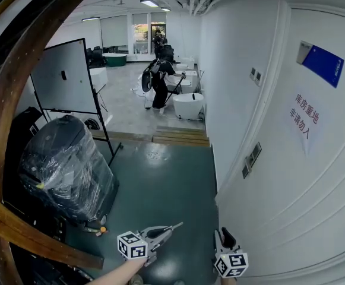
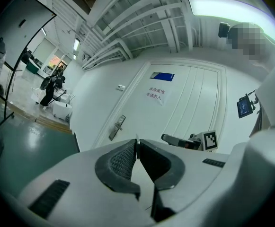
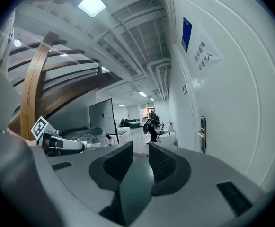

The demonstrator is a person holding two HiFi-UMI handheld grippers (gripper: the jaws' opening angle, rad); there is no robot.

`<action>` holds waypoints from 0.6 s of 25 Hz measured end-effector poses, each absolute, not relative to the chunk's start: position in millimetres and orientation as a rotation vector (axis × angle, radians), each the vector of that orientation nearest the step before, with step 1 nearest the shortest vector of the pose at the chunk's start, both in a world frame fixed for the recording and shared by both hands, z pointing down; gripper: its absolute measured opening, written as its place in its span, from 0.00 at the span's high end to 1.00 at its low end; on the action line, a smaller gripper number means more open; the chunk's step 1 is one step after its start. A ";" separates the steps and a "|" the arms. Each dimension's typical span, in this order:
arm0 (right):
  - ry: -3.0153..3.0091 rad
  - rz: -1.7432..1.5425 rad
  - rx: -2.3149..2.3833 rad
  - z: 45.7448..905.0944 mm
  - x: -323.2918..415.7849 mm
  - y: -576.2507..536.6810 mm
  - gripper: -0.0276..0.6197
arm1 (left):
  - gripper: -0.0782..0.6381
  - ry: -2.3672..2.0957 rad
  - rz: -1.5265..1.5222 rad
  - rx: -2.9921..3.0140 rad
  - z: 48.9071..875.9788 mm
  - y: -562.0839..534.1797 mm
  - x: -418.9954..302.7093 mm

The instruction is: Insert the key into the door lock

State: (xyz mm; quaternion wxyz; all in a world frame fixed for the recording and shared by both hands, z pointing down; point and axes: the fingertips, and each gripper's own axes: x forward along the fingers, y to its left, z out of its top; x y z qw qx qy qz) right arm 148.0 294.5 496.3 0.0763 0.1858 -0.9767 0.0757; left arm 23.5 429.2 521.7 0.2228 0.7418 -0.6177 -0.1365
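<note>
Quantities in view:
- Two tools: one left tool (image 1: 170, 228) and one right tool (image 1: 222, 235).
- Two marker cubes, one per tool.
- One key (image 1: 177, 224).
- One door (image 1: 315, 189) with one door lock (image 1: 252, 155).
- Two signs on the door: one blue sign (image 1: 320, 63) and one paper notice (image 1: 306, 123).
- One wall switch panel (image 1: 255, 76).
- One whiteboard (image 1: 65, 76).
- One film-wrapped black unit (image 1: 65, 165).
- One person (image 1: 159, 85) in the far room.
- Several white tubs (image 1: 188, 104); the exact count is not discernible.
</note>
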 end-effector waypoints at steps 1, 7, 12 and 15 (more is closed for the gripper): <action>-2.925 0.217 0.553 495.5 149.1 292.6 0.82 | 0.85 -1.709 -0.376 2.052 519.6 425.4 25.4; -2.919 0.193 0.532 494.8 159.5 281.1 0.82 | 0.85 -1.738 -0.374 2.049 514.7 410.1 38.5; -2.922 0.186 0.498 497.2 167.2 280.0 0.82 | 0.85 -1.753 -0.390 2.020 519.7 409.6 49.6; -2.916 0.172 0.474 501.3 170.3 280.7 0.82 | 0.85 -1.752 -0.416 1.997 525.8 409.8 54.0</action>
